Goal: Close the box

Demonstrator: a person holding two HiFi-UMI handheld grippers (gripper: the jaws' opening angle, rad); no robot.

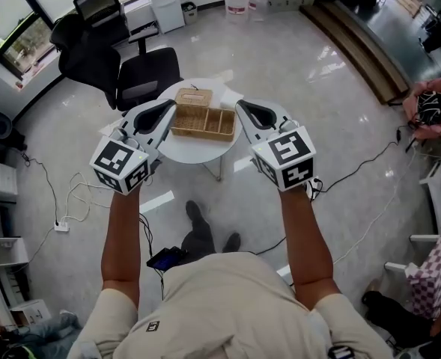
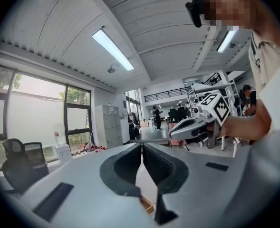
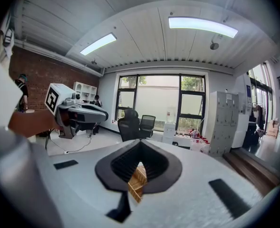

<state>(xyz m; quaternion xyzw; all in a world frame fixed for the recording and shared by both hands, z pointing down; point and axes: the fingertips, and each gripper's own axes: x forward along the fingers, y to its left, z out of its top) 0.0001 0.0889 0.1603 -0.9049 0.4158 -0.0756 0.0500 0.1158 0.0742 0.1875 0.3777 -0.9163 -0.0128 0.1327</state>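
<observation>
An open woven box (image 1: 204,122) with inner compartments rests on a small round white table (image 1: 198,149). Its lid (image 1: 194,97) is folded back on the far side. My left gripper (image 1: 173,105) is held just left of the box, jaws shut and empty. My right gripper (image 1: 239,104) mirrors it just right of the box, also shut and empty. In the left gripper view the shut jaws (image 2: 142,147) point up into the room, with a sliver of the box (image 2: 147,204) below them. The right gripper view shows shut jaws (image 3: 140,144) and a corner of the box (image 3: 137,182) through the gap.
Two black office chairs (image 1: 123,66) stand behind the table. Cables and a power strip (image 1: 61,226) lie on the floor at left, and another cable (image 1: 370,163) runs at right. A wooden step (image 1: 355,47) crosses the far right. The person's feet (image 1: 199,226) are near the table's foot.
</observation>
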